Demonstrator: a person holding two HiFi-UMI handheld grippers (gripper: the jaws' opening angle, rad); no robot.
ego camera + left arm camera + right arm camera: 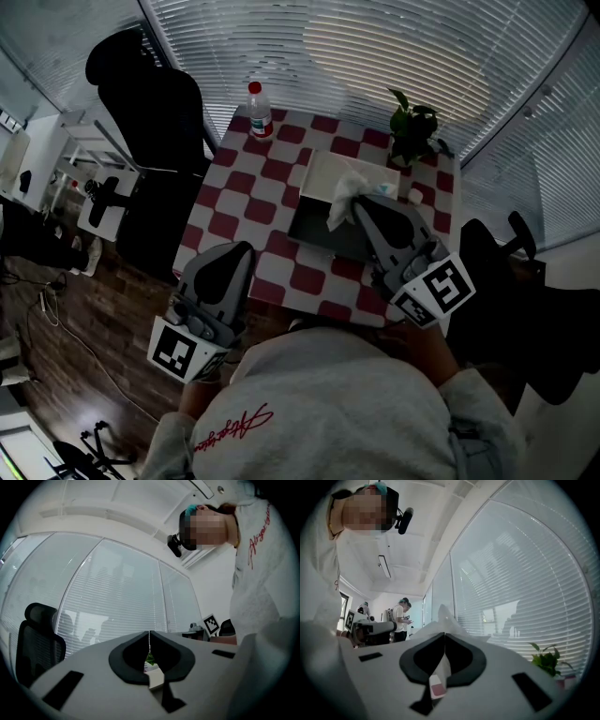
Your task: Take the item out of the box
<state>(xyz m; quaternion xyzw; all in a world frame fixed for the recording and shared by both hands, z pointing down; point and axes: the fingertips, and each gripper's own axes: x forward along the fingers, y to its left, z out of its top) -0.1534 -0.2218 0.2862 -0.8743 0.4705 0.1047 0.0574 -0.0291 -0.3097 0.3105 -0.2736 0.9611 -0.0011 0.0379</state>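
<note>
Checkered table (246, 187): right gripper (362, 206) clamps probable tissue (344, 199) above box (323, 236). Left gripper (241, 249), 8 o'clock, clenched empty; unheld box may lift.

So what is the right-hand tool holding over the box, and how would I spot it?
Find the red-and-white checkered table; on it lies an open dark box. Over the box, pinched in the shut jaws of the right gripper, is a crumpled white sheet, the only soft, wrinkled thing there, unlike the bottle and potted plant.
</note>
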